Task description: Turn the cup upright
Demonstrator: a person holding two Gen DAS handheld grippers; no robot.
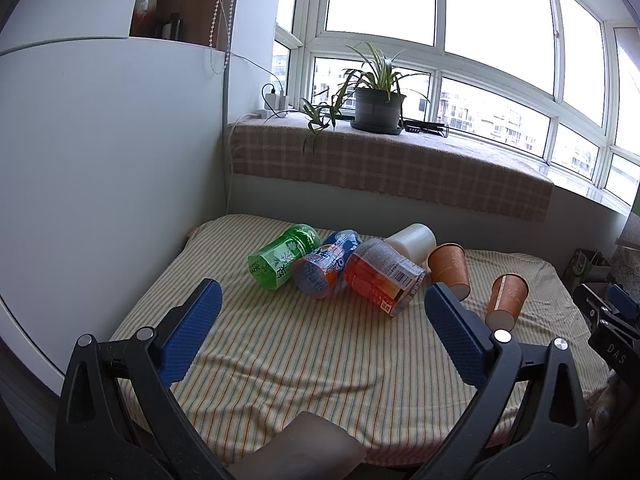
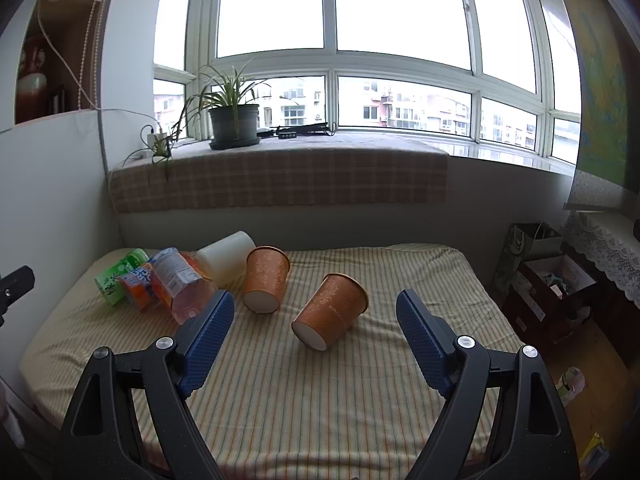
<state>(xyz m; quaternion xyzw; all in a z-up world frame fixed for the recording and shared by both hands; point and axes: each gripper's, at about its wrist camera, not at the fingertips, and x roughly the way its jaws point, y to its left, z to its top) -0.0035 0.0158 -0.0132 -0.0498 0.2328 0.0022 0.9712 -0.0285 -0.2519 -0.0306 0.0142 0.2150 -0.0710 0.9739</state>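
Two orange paper cups lie on their sides on the striped cloth. The nearer cup (image 2: pixel 330 311) (image 1: pixel 507 300) points its base toward me, its open mouth away. The farther cup (image 2: pixel 265 279) (image 1: pixel 450 268) lies the same way beside a white cup (image 2: pixel 227 258) (image 1: pixel 413 240), also on its side. My right gripper (image 2: pixel 314 310) is open, low over the cloth, with the nearer orange cup just beyond its fingertips. My left gripper (image 1: pixel 320 300) is open and empty, facing the pile of bottles.
Three plastic bottles lie together at the left: green (image 1: pixel 282 256), blue-orange (image 1: pixel 326 266), red-labelled (image 1: pixel 382 280). The table (image 2: pixel 320 400) meets a white panel on the left and a wall below the windowsill with a potted plant (image 2: pixel 234 120). Boxes and bags (image 2: pixel 548 280) stand right.
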